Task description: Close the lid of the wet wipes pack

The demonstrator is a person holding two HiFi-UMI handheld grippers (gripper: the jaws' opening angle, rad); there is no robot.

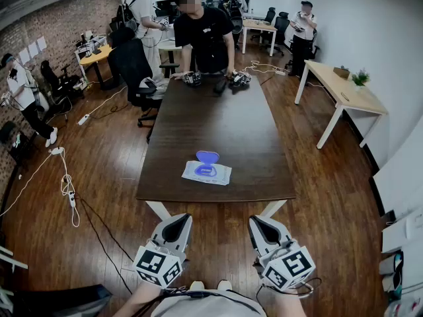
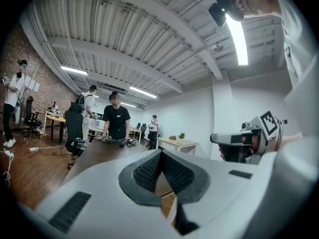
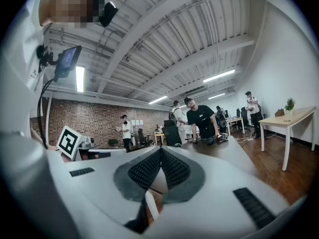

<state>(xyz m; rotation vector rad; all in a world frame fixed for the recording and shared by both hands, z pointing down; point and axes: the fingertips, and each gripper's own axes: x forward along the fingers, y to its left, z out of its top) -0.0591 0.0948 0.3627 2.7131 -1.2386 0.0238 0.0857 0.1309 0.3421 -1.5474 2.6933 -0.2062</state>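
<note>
The wet wipes pack [image 1: 207, 172], white with a blue opening, lies flat near the front edge of the dark table [image 1: 198, 111]. Its blue lid [image 1: 207, 156] stands flipped open on the far side. My left gripper [image 1: 177, 222] and right gripper [image 1: 259, 223] hang side by side below the table's near edge, well short of the pack. Both point level toward it. In the left gripper view the left gripper [image 2: 160, 156] has its pads meeting with nothing between them. The right gripper [image 3: 160, 153] looks the same in its own view. Neither gripper view shows the pack.
A person [image 1: 205, 35] leans on the table's far end beside small devices [image 1: 192, 78]. A black office chair [image 1: 135, 68] stands at the far left corner. A light wooden table [image 1: 344, 91] is at the right. Cables [image 1: 66, 183] lie on the floor at the left.
</note>
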